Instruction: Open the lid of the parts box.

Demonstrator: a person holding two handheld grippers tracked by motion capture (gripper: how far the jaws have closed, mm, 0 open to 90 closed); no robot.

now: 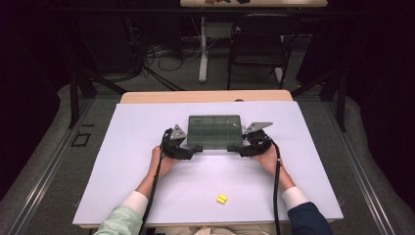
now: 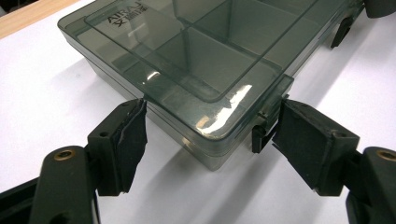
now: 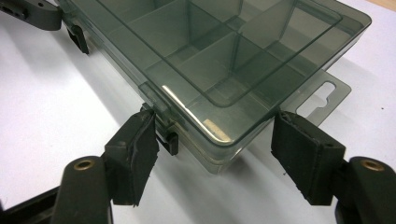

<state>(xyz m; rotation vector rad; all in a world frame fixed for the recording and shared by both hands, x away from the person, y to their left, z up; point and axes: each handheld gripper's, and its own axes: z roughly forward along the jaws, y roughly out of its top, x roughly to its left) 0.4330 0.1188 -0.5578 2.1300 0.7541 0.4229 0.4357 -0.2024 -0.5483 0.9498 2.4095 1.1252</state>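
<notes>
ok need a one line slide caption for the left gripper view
Left tool straddling a near corner of the closed smoky compartment box on the white table, one pad beside its black latch.

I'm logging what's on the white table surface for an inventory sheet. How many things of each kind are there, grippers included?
Smoky-green compartment box: 1
Small yellow pieces: 2, lying together
Hand-held grippers: 2, the left gripper and the right gripper
Total: 5
</notes>
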